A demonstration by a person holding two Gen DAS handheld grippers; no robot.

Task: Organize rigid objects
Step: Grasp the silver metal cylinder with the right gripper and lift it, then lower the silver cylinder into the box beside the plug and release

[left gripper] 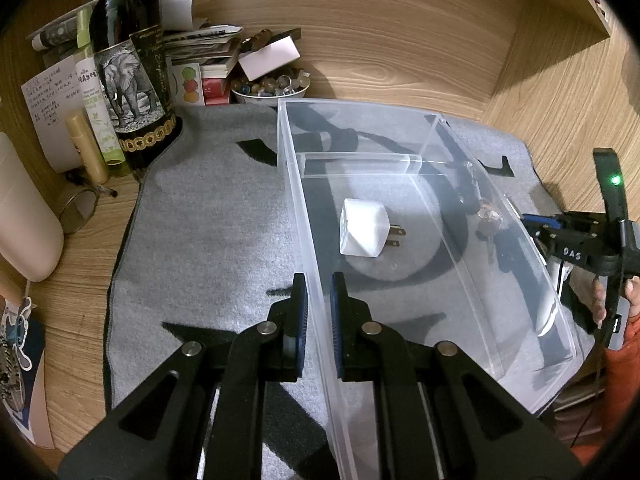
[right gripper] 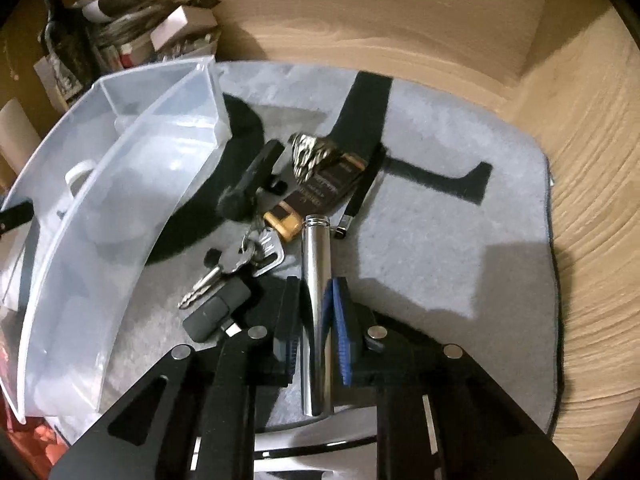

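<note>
A clear plastic bin [left gripper: 304, 216] with a divider stands on a grey felt mat [left gripper: 208, 216]. A white plug adapter [left gripper: 363, 229] lies inside it. My left gripper [left gripper: 319, 286] is shut on the bin's left wall. In the right wrist view my right gripper [right gripper: 317, 290] is shut on a shiny metal cylinder [right gripper: 316, 264] that hangs on a key bunch. Keys [right gripper: 236, 264], a black fob [right gripper: 218, 312], a small padlock [right gripper: 285, 218] and a metal charm [right gripper: 308, 154] lie on the mat beside the bin [right gripper: 100, 208]. The right gripper also shows at the right edge of the left wrist view [left gripper: 532, 226].
A dark bottle [left gripper: 132, 64], tubes, papers, boxes and a bowl of beads [left gripper: 272, 86] crowd the back left of the wooden desk. A white container [left gripper: 24, 220] stands at the left. A small screw [left gripper: 278, 292] lies on the mat. Wooden walls close the back and right.
</note>
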